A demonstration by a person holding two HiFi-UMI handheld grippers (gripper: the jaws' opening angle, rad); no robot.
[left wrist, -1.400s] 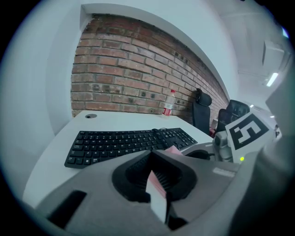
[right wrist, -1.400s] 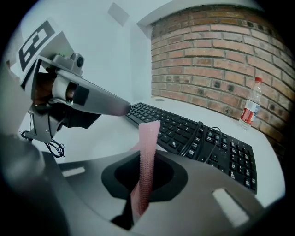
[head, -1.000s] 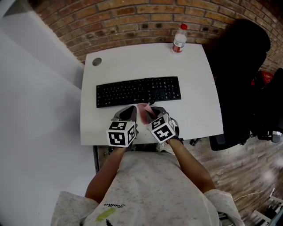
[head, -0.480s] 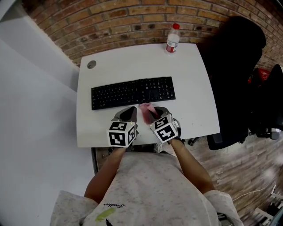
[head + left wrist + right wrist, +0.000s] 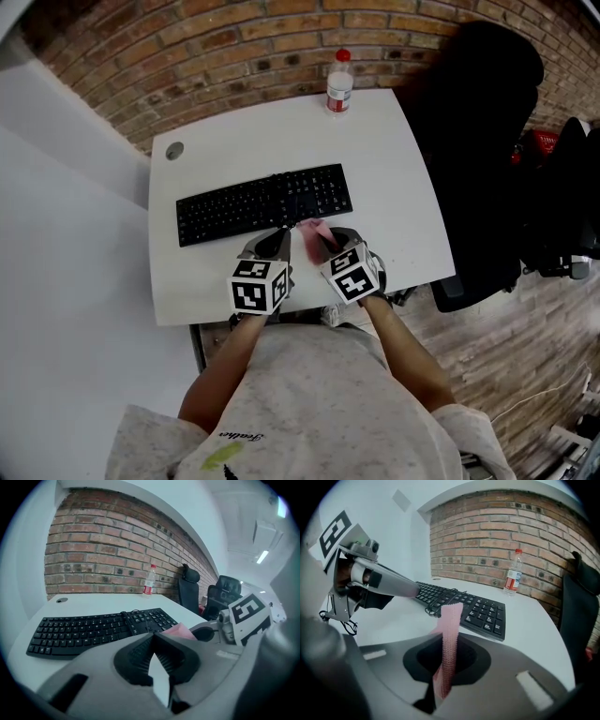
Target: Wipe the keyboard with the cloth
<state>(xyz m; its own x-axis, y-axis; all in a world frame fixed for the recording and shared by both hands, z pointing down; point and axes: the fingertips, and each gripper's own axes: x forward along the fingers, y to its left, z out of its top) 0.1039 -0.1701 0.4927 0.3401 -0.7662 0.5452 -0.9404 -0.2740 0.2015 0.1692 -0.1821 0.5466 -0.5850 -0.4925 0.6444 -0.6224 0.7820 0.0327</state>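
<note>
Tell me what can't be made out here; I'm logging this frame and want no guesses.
Cloth: right gripper view shows it edge-on; its lower end is hidden in the right gripper.
Bottle label: too small to read in every view.
Keyboard, near edge: left gripper view, partly covered by the left gripper.
Desk, front edge: head view, partly hidden under both grippers.

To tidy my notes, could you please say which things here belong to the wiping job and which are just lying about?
Job:
keyboard
cloth
right gripper, shut on the cloth

Lying about:
bottle
chair
</note>
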